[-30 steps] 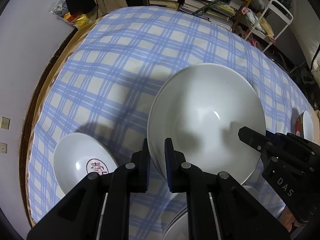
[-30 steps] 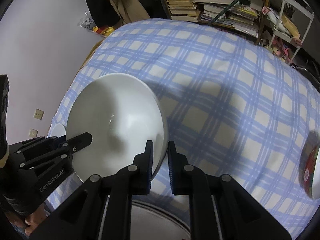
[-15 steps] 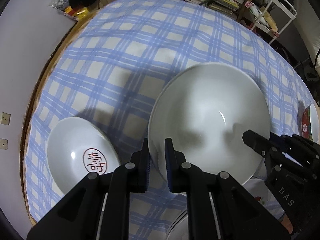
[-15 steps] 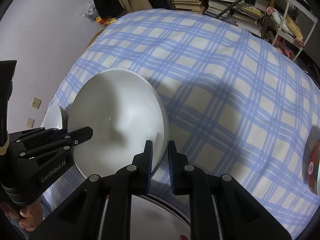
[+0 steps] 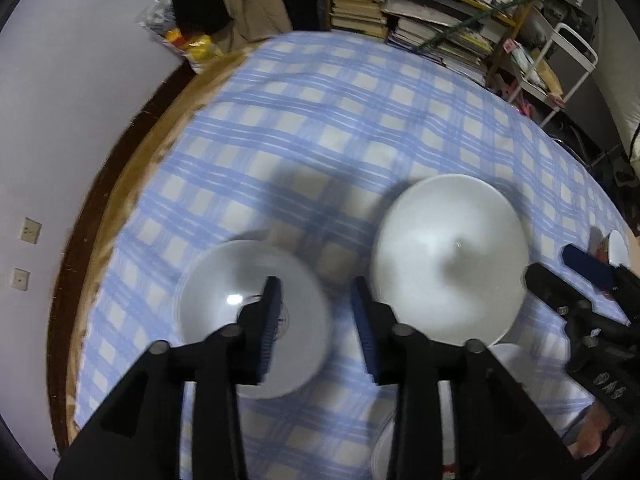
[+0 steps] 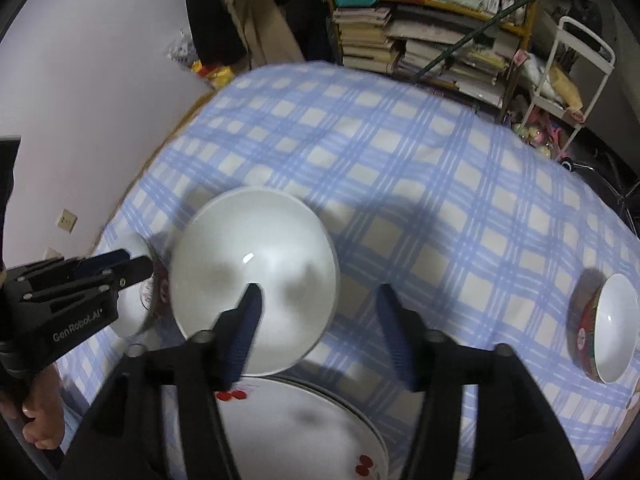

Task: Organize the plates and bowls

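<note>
A large plain white bowl [image 5: 448, 260] [image 6: 256, 280] rests on the blue checked tablecloth, free of both grippers. My left gripper [image 5: 316, 300] is open, above the gap between this bowl and a smaller white plate [image 5: 224, 296] with a red mark, which lies to its left. My right gripper [image 6: 316, 304] is open just right of the large bowl's rim. A white plate with red cherries [image 6: 296, 432] lies below it at the near edge. A red-sided bowl [image 6: 604, 332] stands at the far right.
The round table's wooden edge [image 5: 120, 184] curves along the left by a white wall. Stacked books and shelves [image 6: 420, 48] and a white cart [image 6: 576, 72] stand behind the table. The tablecloth [image 6: 400, 160] stretches beyond the dishes.
Both grippers have opened and let go of the large white bowl, which now rests on the cloth. Both have drawn back; the left has shifted towards the red-marked plate.
</note>
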Demonstrator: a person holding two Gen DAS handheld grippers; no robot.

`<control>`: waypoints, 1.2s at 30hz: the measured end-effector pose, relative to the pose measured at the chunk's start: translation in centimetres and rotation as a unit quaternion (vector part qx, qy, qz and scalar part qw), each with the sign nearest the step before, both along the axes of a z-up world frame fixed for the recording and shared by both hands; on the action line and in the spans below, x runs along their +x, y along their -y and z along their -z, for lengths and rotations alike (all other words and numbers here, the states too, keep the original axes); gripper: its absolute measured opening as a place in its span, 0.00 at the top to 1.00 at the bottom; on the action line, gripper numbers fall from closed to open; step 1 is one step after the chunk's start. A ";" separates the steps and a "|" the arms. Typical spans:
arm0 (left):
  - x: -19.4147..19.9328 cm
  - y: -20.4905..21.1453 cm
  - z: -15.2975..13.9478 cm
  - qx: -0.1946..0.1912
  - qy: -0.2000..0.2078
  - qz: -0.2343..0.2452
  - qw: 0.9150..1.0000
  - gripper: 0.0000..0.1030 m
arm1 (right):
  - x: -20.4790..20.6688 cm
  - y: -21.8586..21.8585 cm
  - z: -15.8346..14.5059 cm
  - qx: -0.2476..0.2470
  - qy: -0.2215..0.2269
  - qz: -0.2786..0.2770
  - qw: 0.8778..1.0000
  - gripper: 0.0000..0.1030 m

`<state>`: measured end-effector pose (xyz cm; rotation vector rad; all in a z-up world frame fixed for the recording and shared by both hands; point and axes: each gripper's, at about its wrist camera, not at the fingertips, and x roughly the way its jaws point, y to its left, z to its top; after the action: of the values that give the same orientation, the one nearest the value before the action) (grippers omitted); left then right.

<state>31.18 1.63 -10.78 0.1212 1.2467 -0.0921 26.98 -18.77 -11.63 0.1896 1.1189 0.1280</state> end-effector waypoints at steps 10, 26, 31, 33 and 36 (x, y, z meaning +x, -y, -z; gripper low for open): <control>-3.0 -6.7 -1.0 0.033 0.026 -0.110 0.993 0.41 | -0.8 -4.3 -1.7 0.001 0.029 -0.031 0.999 0.12; -5.9 -11.2 -0.6 0.008 0.055 -0.155 0.986 0.29 | 0.2 -9.4 -2.1 0.027 0.046 -0.076 0.996 0.12; -5.4 -12.2 1.4 -0.004 0.035 -0.166 0.985 0.29 | 0.6 -11.5 -1.7 0.008 0.052 -0.100 0.994 0.12; -5.2 -12.8 1.9 -0.009 0.028 -0.177 0.984 0.29 | 0.7 -12.3 -1.4 0.003 0.056 -0.110 0.992 0.13; -4.9 -13.2 2.1 -0.016 0.026 -0.184 0.982 0.29 | 1.1 -13.4 -0.8 -0.006 0.052 -0.125 0.991 0.20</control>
<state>26.29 14.86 -12.90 -0.1366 1.1969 0.2104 28.08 -5.41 -10.82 0.0314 1.0356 0.3510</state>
